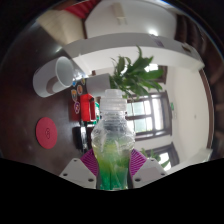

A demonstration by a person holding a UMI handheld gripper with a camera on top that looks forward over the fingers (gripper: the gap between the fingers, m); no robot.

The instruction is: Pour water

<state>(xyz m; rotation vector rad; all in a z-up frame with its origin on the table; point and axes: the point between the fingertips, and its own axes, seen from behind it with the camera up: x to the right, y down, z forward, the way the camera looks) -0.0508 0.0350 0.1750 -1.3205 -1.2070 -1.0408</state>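
Note:
A clear plastic bottle [113, 140] with a white cap and green liquid in its lower part stands upright between my fingers, held up off the table. My gripper [113, 166] is shut on the bottle, the pink pads [91, 160] pressing on both its sides. A white cup [64, 72] stands on the dark table [30, 115] beyond and to the left of the bottle, its opening facing the camera in this tilted view. Nothing pours from the bottle.
A red round coaster [47, 131] lies on the table left of the bottle. A red can [87, 106] and small items stand just behind the bottle. A green potted plant [136, 75] and a window are farther back.

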